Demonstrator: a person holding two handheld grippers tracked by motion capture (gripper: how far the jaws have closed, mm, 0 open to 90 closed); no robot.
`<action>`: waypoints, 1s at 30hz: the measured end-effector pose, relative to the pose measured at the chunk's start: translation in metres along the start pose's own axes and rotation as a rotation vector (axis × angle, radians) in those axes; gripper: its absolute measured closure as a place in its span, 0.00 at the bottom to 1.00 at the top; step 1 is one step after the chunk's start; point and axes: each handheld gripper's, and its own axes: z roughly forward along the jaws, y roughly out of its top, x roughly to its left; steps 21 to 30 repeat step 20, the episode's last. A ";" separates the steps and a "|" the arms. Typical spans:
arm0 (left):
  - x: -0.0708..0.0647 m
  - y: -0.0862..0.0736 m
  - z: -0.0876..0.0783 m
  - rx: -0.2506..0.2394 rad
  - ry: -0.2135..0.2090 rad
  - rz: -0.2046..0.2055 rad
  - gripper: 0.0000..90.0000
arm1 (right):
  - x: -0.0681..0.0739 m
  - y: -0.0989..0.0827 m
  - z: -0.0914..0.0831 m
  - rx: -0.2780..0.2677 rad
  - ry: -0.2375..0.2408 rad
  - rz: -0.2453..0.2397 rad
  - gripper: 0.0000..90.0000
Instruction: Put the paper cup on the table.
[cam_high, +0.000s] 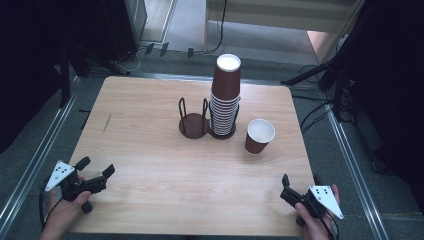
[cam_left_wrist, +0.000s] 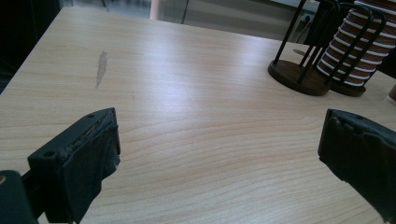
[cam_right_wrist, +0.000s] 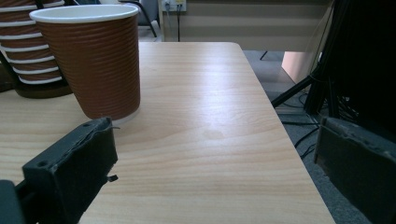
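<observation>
A tall stack of brown ribbed paper cups (cam_high: 225, 95) stands in a black wire holder at the table's middle back. An empty wire holder (cam_high: 192, 122) is joined to it on the left. One single brown cup (cam_high: 260, 136) stands upright to the right of the stack. My left gripper (cam_high: 96, 165) rests open near the front left corner, nothing between its jaws. My right gripper (cam_high: 300, 178) is open at the front right, also empty. In the left gripper view my left gripper (cam_left_wrist: 220, 130) faces the empty holder (cam_left_wrist: 299, 77) and the stack (cam_left_wrist: 359, 51). From my right gripper (cam_right_wrist: 215, 137), the single cup (cam_right_wrist: 93, 60) stands ahead to the left, with the stack (cam_right_wrist: 23, 42) behind it.
The wooden table (cam_high: 150, 150) has a pale scuff mark (cam_high: 106, 123) on its left side. Black stands and cables (cam_high: 320, 75) sit on the floor past the right and back edges. A metal rail (cam_high: 350, 150) runs along the right side.
</observation>
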 end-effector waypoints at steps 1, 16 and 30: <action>0.000 0.000 0.000 0.000 0.000 0.000 0.00 | 0.000 -0.001 -0.001 0.003 -0.001 0.004 0.00; 0.000 0.000 0.000 0.001 -0.002 -0.004 0.00 | -0.008 -0.006 -0.009 0.015 -0.035 -0.014 0.00; 0.000 0.000 0.000 0.002 -0.004 -0.004 0.00 | -0.009 -0.006 -0.008 0.013 -0.038 -0.009 0.00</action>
